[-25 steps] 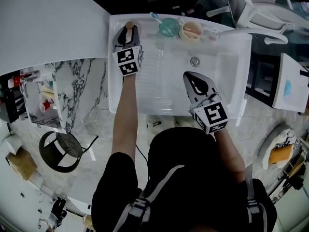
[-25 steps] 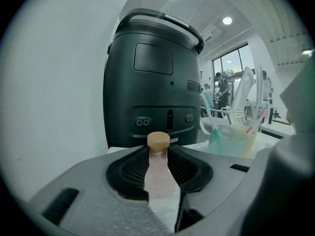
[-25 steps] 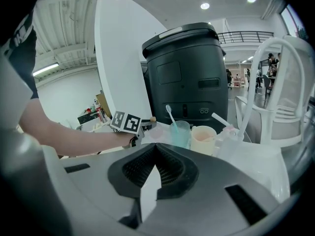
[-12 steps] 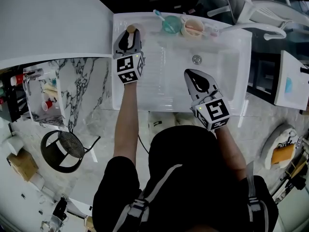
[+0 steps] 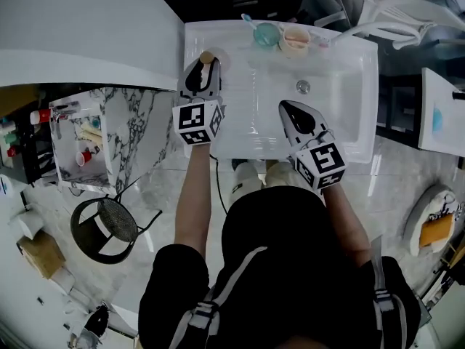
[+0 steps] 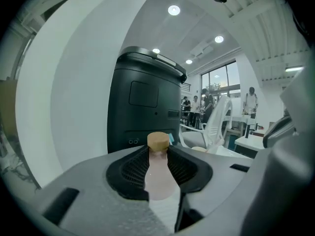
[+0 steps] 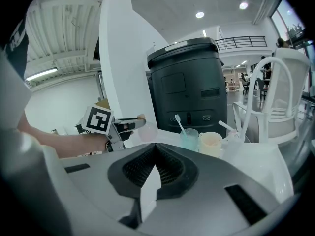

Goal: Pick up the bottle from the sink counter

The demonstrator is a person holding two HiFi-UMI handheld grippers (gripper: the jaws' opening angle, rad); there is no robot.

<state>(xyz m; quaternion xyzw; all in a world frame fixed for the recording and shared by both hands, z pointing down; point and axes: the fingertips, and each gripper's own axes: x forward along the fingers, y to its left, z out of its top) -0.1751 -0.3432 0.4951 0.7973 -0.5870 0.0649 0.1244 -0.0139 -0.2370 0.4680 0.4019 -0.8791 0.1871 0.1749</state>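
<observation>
The left tongs (image 6: 158,154) are squeezing the bottle (image 6: 157,176). The two black pads are pressing on its sides, just under the cork (image 6: 158,140). The jaws are standing wide apart because the bottle is fat. The bottle is standing up straight between them, at the back left corner of the sink counter (image 5: 190,42). I cannot tell if its bottom is touching the counter or not.

The right tongs (image 5: 285,107) are hanging over the sink (image 5: 330,111). Their jaws are closed together and they are holding nothing.

I think the grabbing part is done and the lifting part is coming. To do it well, the left tongs should be going straight up, slowly. The squeeze should be staying just as strong, because the bottle looks smooth and could be slipping down. The bottle should be staying upright, with the cork on top. The blue cup (image 5: 266,35) and the yellow cup (image 5: 294,41) are sitting near on the same counter, so the tongs should not be swinging that way. The right tongs should be waiting where they are.
</observation>
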